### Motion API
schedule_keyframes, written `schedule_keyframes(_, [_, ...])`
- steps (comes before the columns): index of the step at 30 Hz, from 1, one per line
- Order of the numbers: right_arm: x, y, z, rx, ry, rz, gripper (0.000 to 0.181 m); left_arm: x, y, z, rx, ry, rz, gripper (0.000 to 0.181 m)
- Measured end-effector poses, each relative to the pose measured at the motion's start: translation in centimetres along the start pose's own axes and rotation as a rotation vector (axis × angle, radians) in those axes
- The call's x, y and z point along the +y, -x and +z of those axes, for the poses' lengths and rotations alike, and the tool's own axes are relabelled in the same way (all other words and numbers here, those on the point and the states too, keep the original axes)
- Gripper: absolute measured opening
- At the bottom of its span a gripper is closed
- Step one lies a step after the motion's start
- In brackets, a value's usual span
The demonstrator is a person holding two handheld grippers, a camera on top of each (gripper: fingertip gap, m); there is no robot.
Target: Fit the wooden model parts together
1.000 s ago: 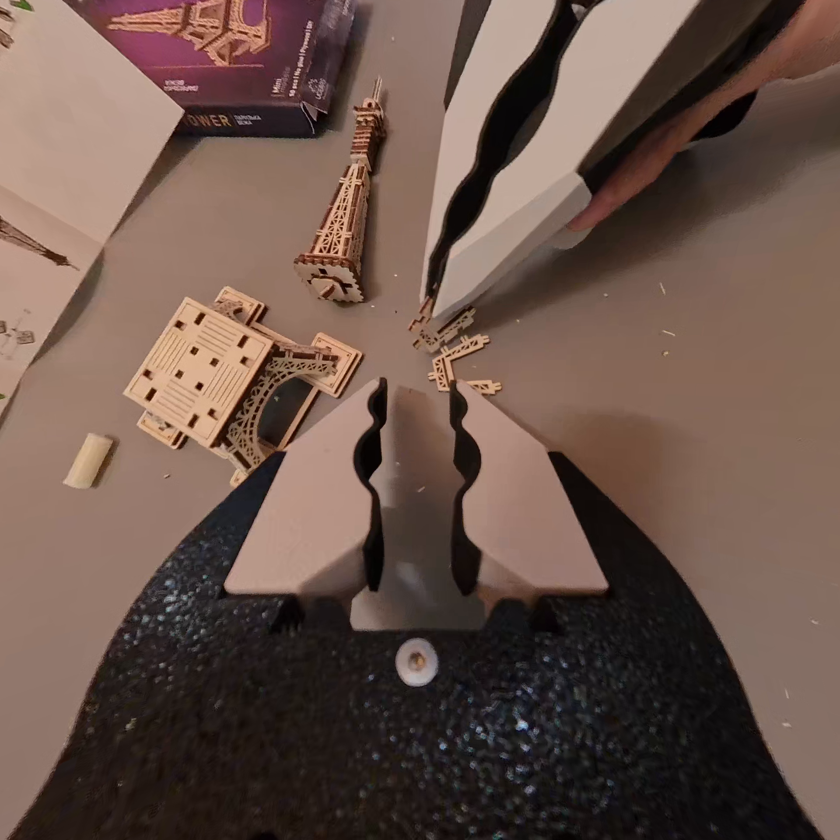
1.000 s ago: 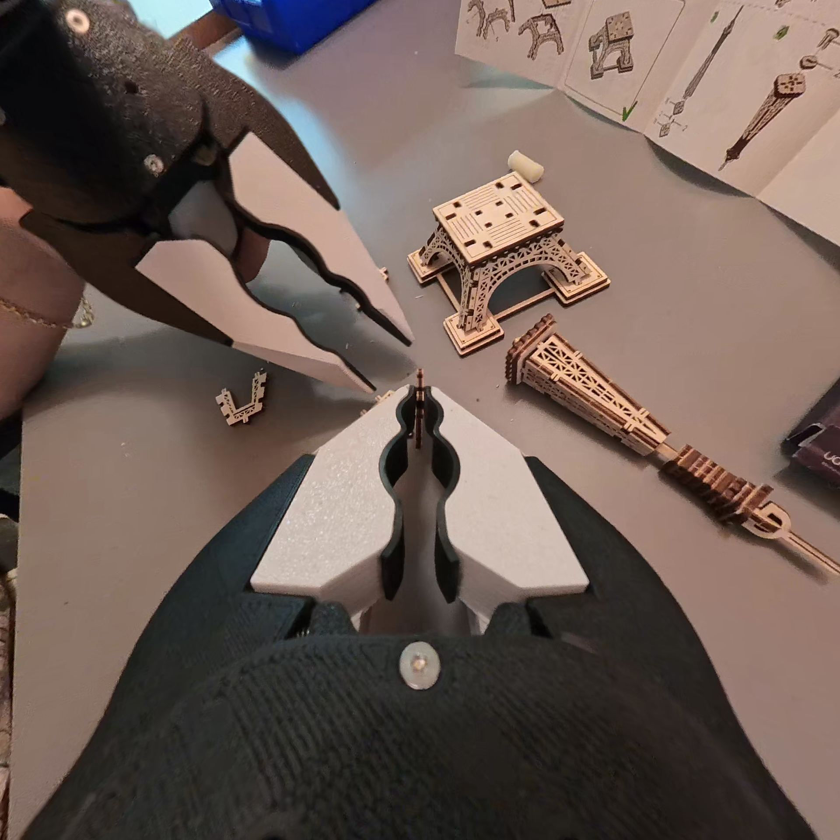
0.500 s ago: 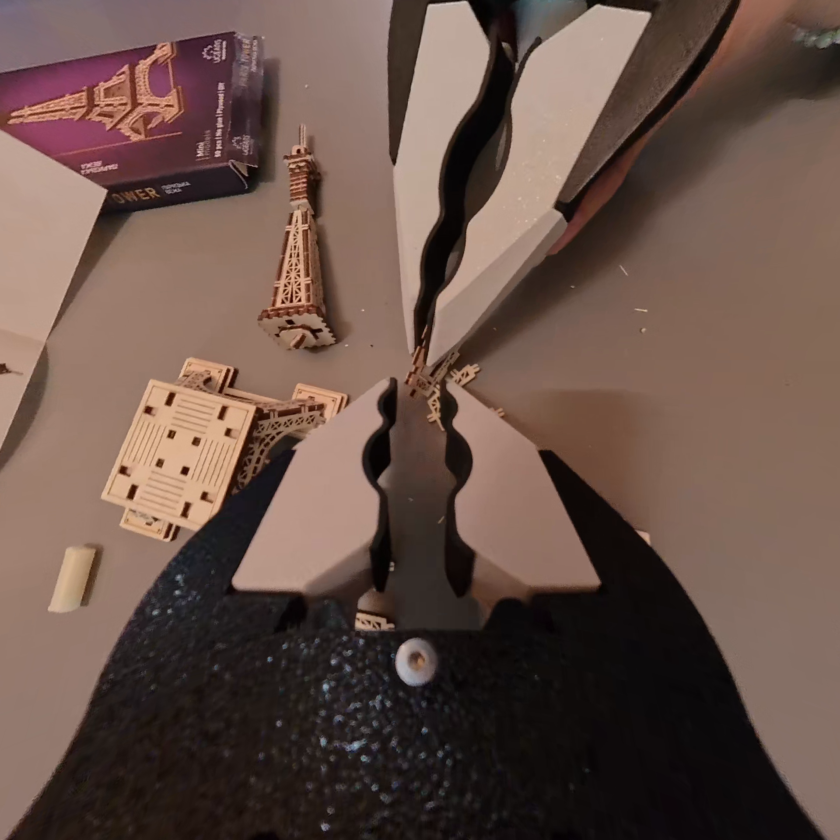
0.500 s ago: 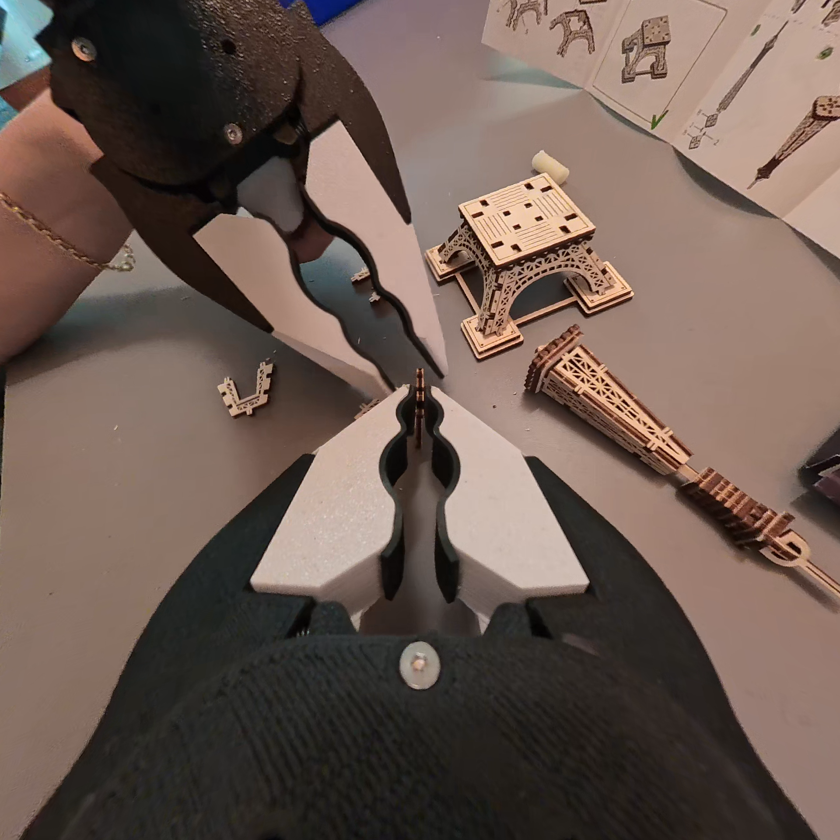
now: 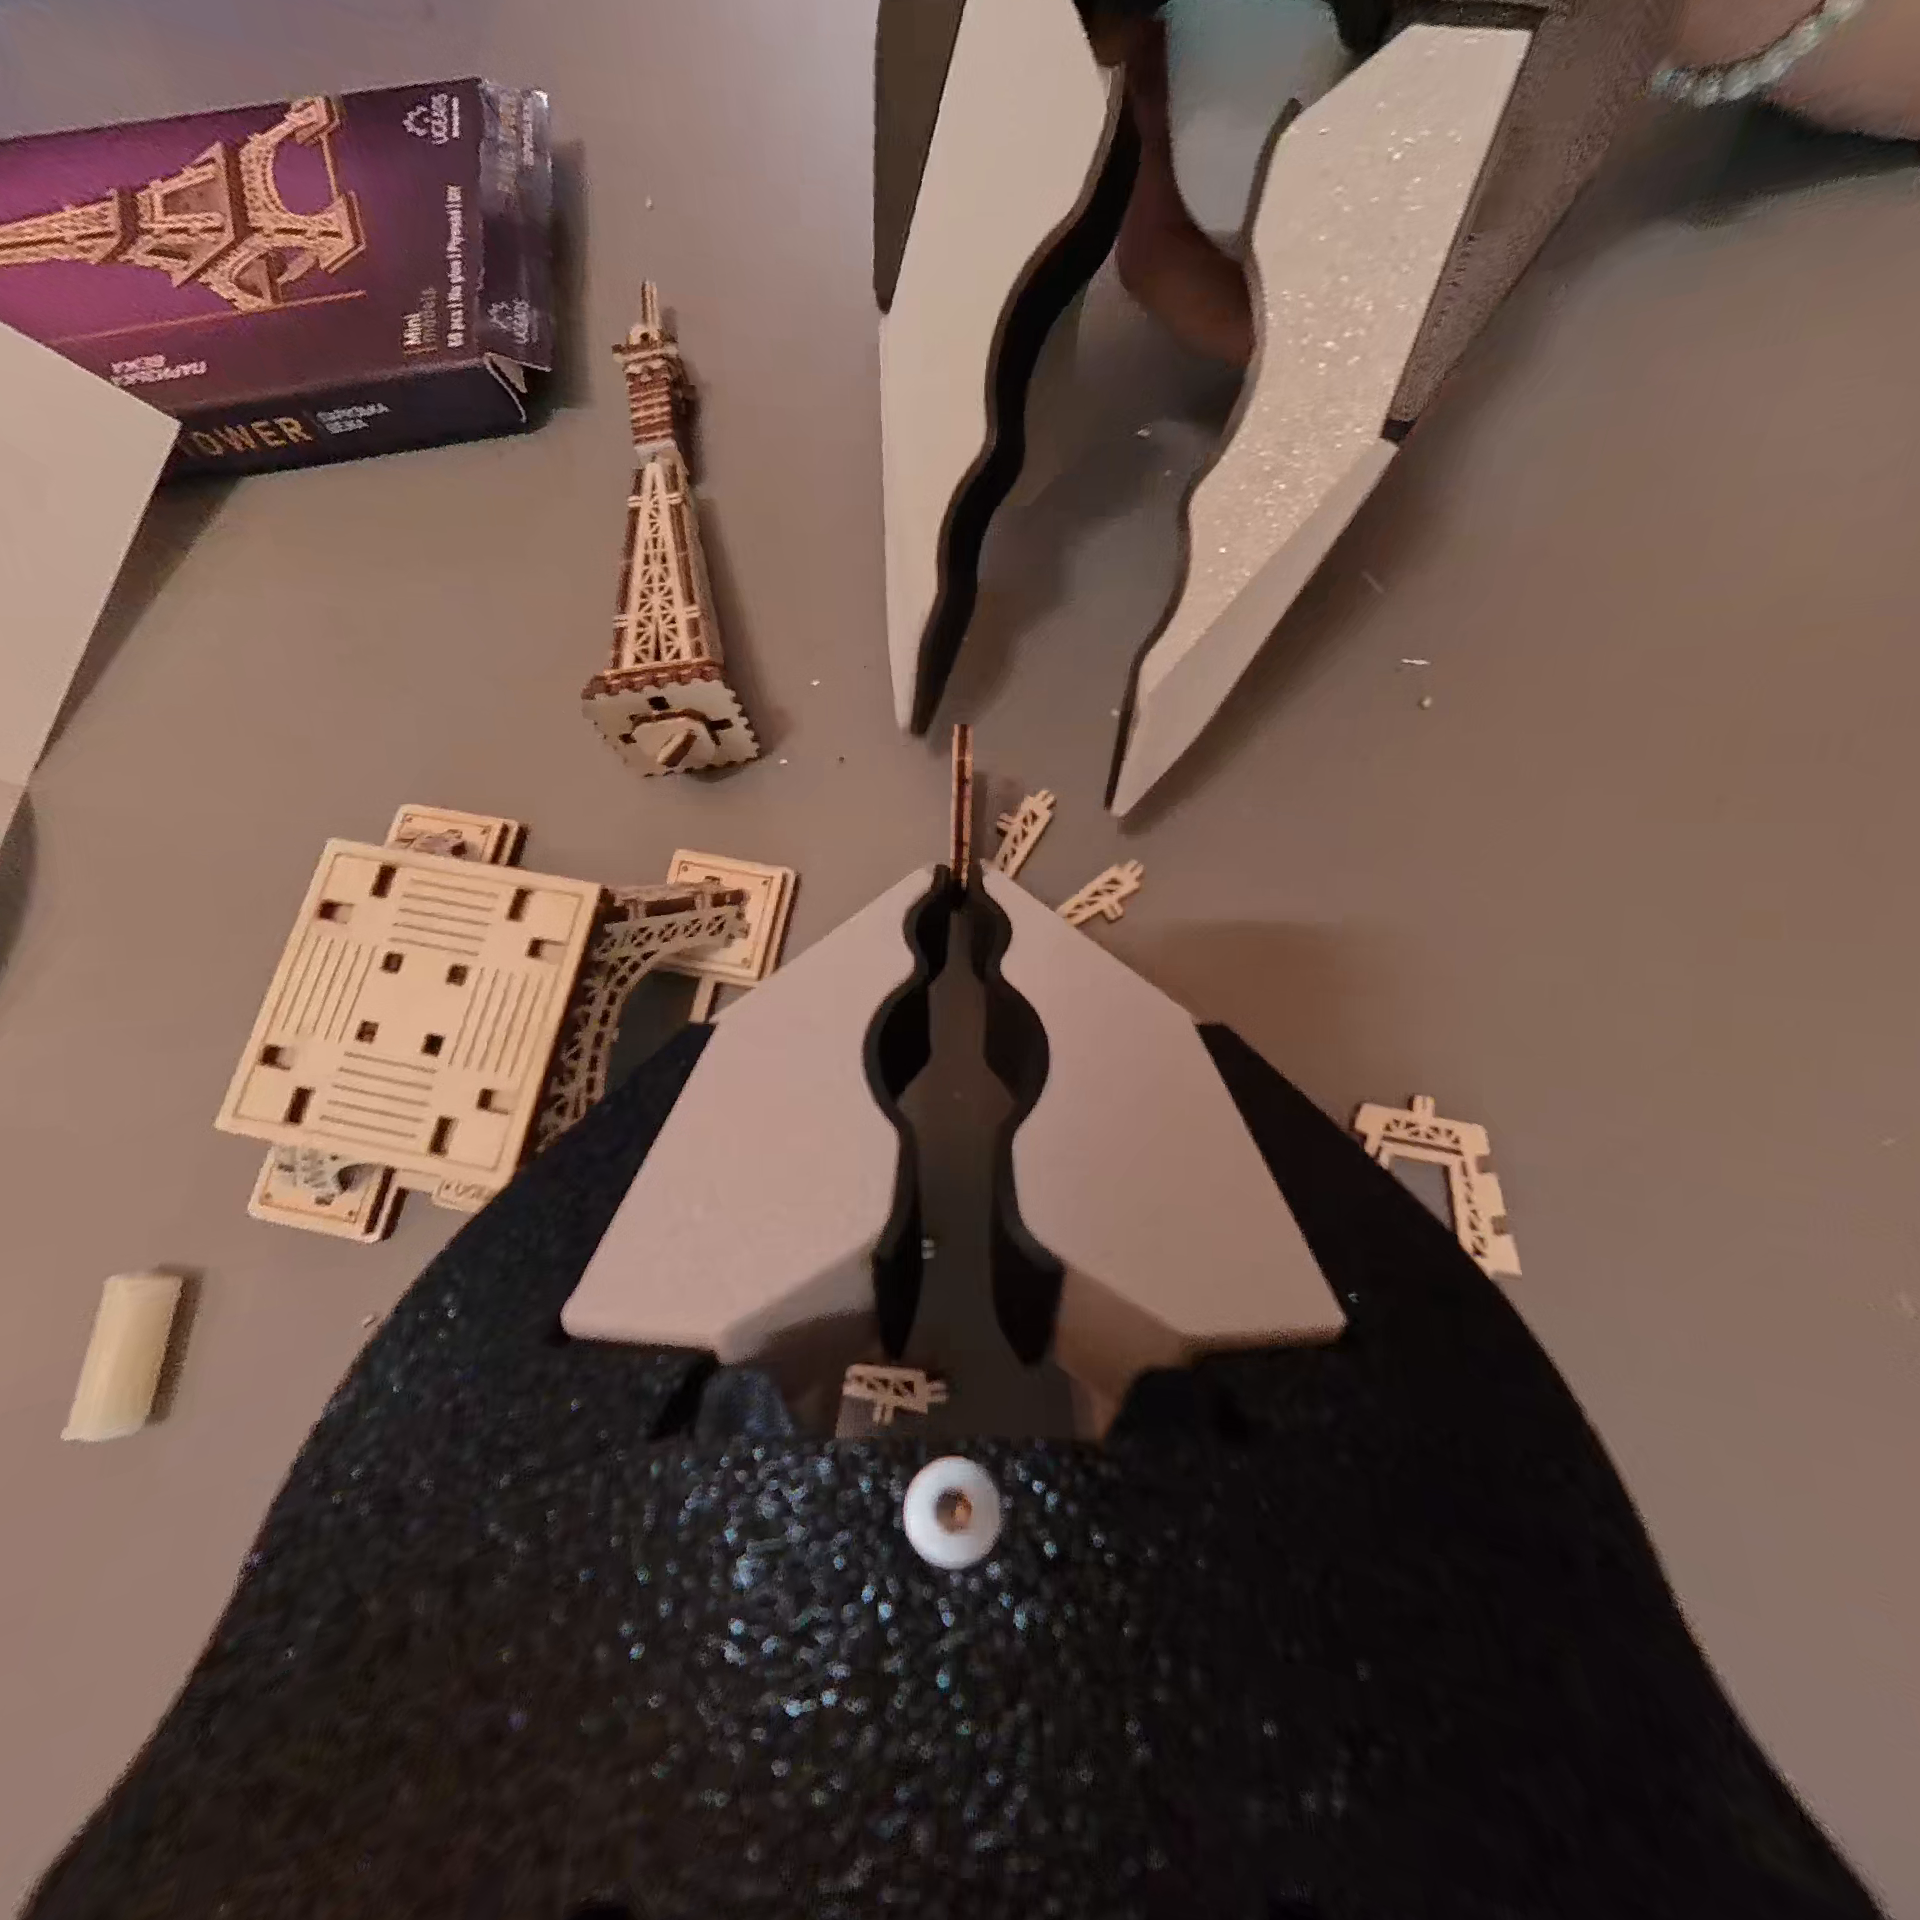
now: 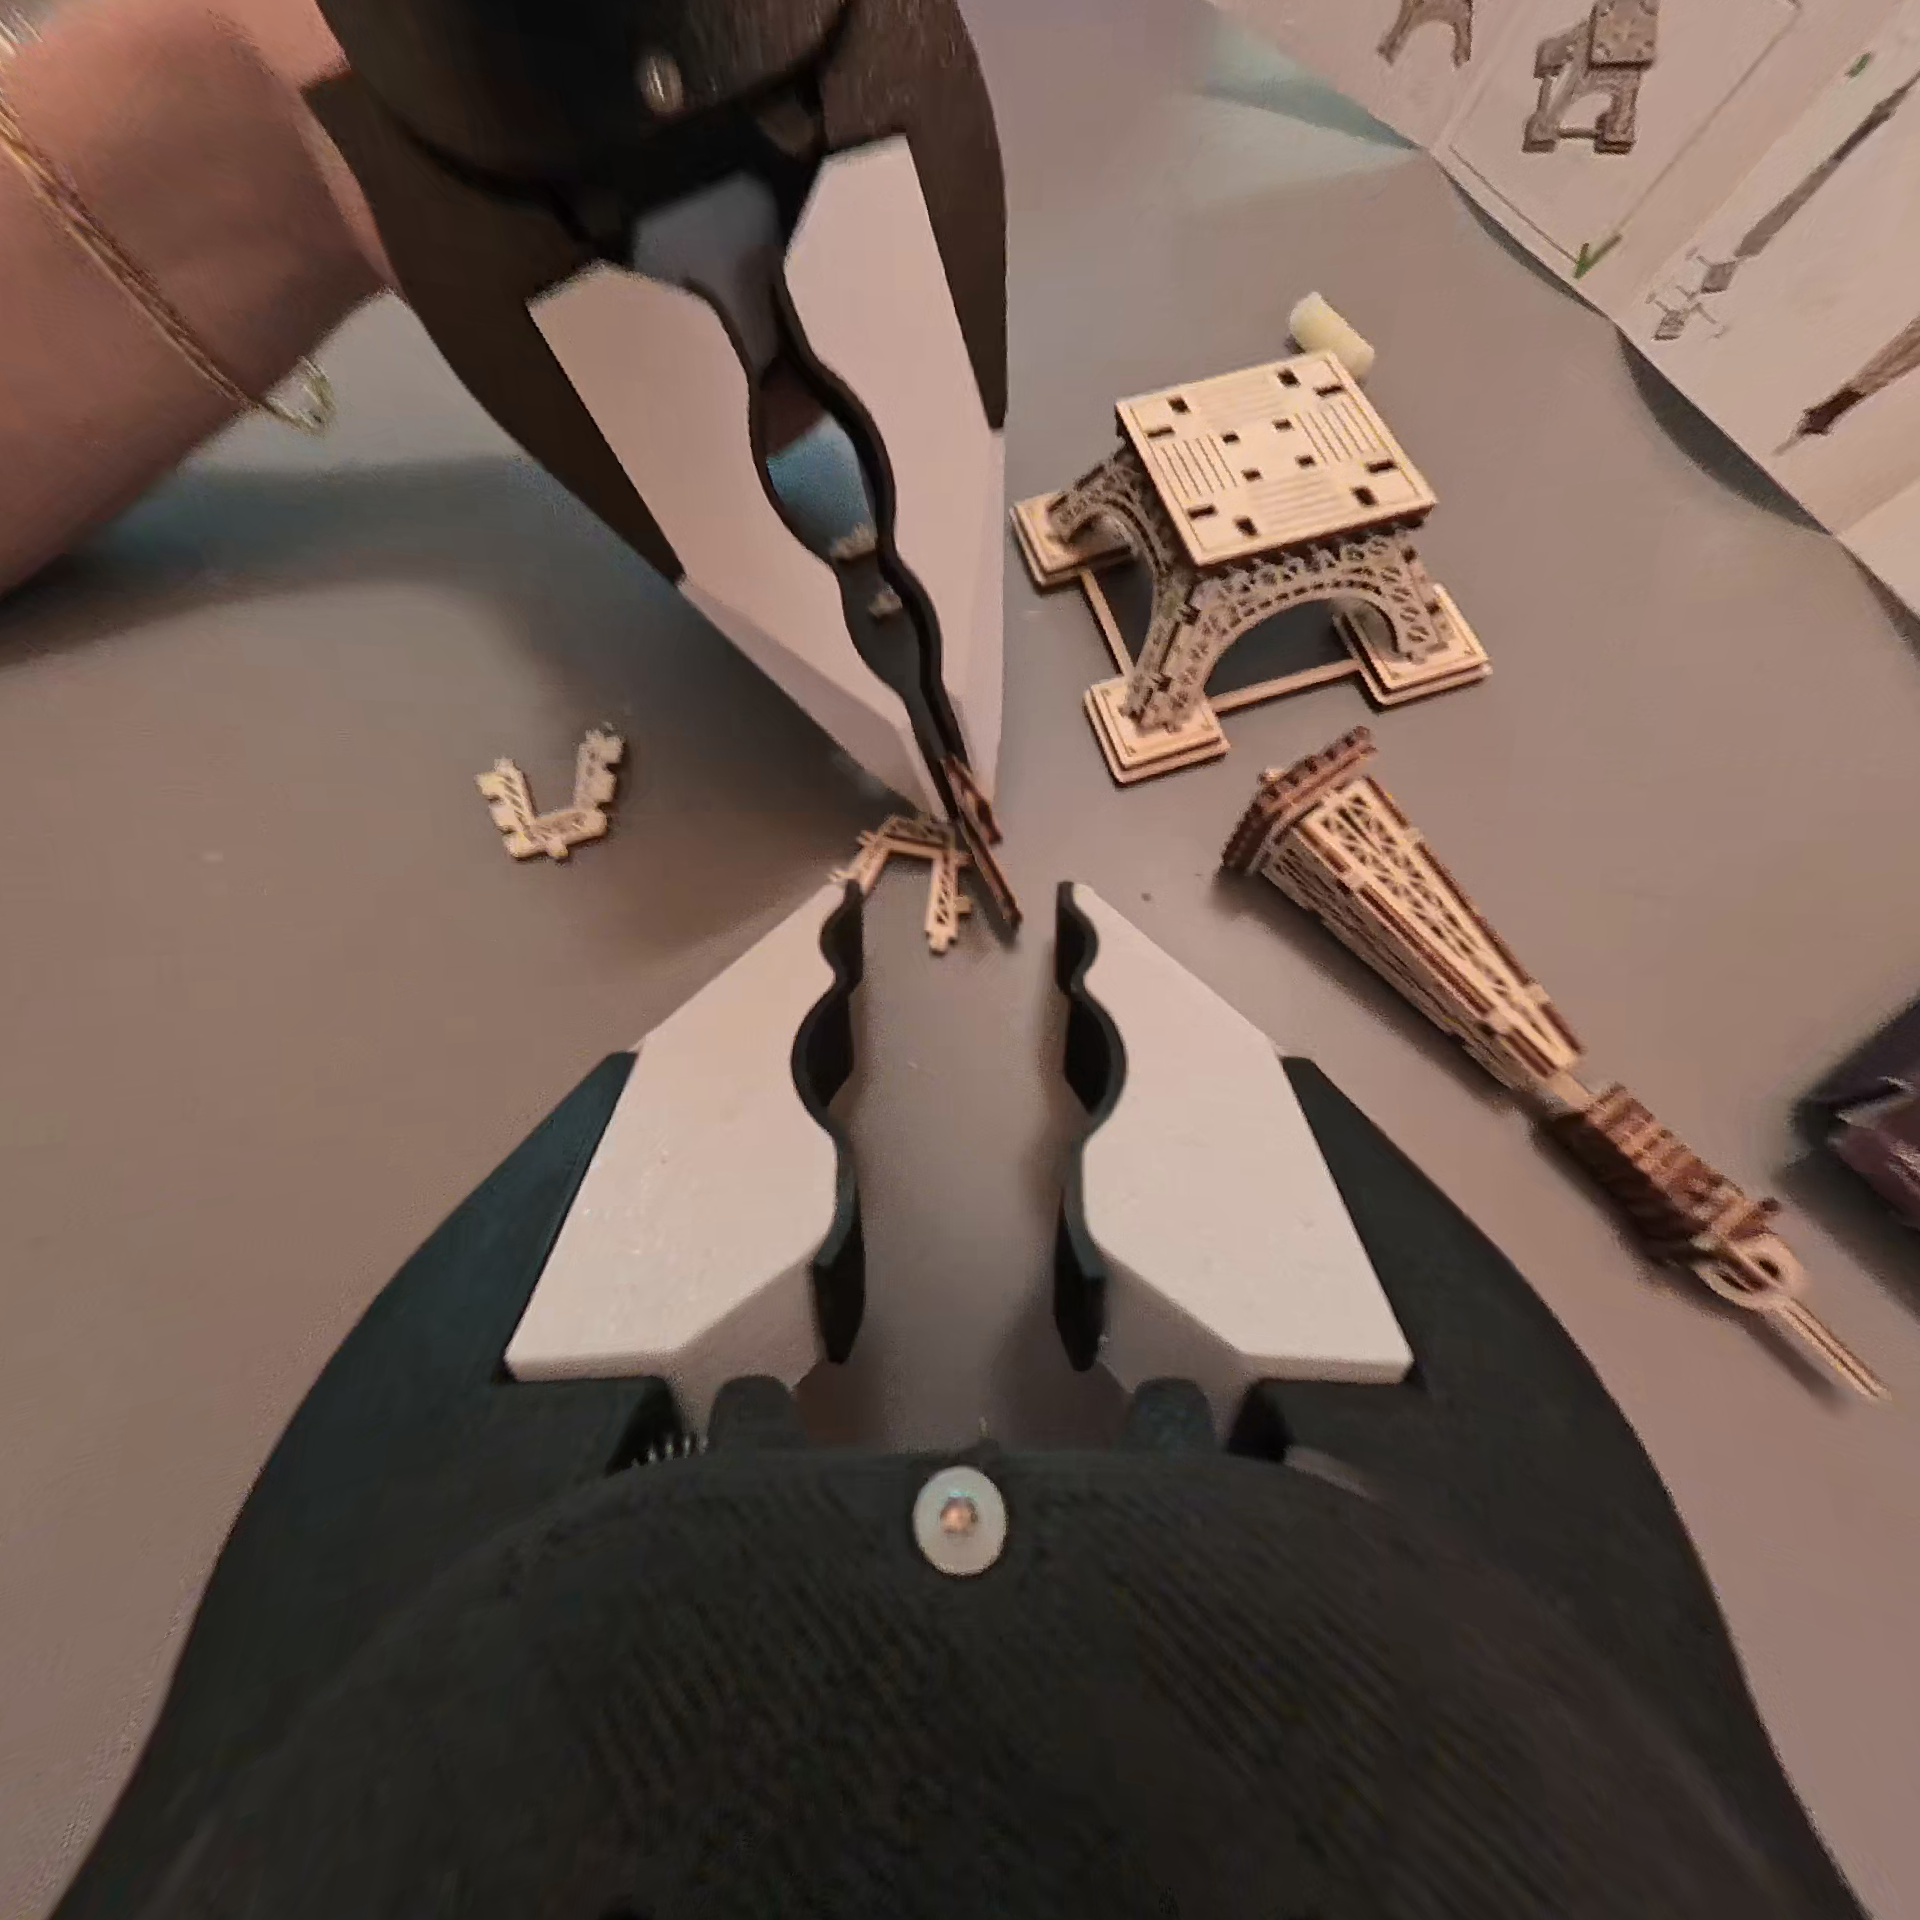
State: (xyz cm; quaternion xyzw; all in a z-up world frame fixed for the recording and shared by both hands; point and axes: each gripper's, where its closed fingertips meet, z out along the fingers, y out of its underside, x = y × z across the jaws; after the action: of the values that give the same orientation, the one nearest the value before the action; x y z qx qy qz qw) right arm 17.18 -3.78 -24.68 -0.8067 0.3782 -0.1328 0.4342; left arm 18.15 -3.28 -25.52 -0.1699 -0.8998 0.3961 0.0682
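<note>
Wooden and thin, a flat strip (image 5: pixel 961 805) stands edge-on in the tips of the left gripper (image 5: pixel 954 883), whose fingers are closed tight on it. The right gripper (image 6: pixel 956 914) faces it with fingers spread wide and nothing between them, its tips just short of the strip. Small lattice pieces (image 6: pixel 914 862) lie on the grey table (image 6: pixel 312 987) under the two tips, and another bent piece (image 6: pixel 556 795) sits apart. The tower base (image 6: pixel 1257 551) stands nearby, the spire section (image 6: pixel 1455 966) lies on its side beside it, near a purple box (image 5: pixel 260 270).
</note>
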Motion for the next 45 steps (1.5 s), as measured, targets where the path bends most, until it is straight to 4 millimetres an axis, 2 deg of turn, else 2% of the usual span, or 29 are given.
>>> schedule_keyframes(1, [0.3,-0.3,-0.1,0.031,0.023,-0.024,0.041,0.1,0.1,-0.1,0.002,0.003,0.002,0.001])
schedule_keyframes(4, [0.7,0.2,0.1,0.05,0.057,-0.128,0.047,0.2,0.0,-0.4,0.025,-0.001,-0.007,0.001])
schedule_keyframes(6, [1.2,-0.2,0.5,0.082,0.104,-0.198,0.049,0.4,0.1,-0.4,0.033,-0.005,-0.012,0.001])
schedule_keyframes(7, [0.9,-0.2,0.6,0.079,0.091,-0.215,0.048,0.4,0.1,-0.4,0.032,-0.009,-0.01,0.001])
schedule_keyframes(14, [1.1,-0.4,0.7,-0.019,0.126,-0.284,0.038,-0.1,0.1,-0.5,0.075,0.008,0.068,0.001])
schedule_keyframes(21, [0.8,-0.4,1.1,-0.108,0.078,-0.32,0.037,-0.1,-0.2,0.0,0.165,0.054,0.128,0.001])
schedule_keyframes(27, [0.6,-0.3,1.1,-0.053,0.053,-0.41,0.025,0.2,-0.3,0.3,0.189,0.06,0.136,0.001])
schedule_keyframes(32, [0.6,0.1,1.3,-0.033,0.063,-0.356,0.026,-0.2,-0.1,-0.3,0.174,0.032,0.145,0.001])
schedule_keyframes(34, [0.7,0.4,1.3,-0.061,0.068,-0.358,0.021,0.0,-0.2,-0.3,0.182,0.036,0.149,0.001])
schedule_keyframes(37, [0.6,0.1,1.4,-0.045,0.064,-0.352,0.026,0.4,-0.2,0.0,0.184,0.05,0.15,0.001])
schedule_keyframes(41, [0.6,0.2,1.4,-0.058,0.068,-0.344,0.025,-0.3,-0.5,-0.1,0.198,0.011,0.151,0.001])
schedule_keyframes(45, [0.6,0.2,1.4,-0.056,0.067,-0.349,0.025,-0.1,-0.8,0.1,0.196,0.042,0.176,0.001])
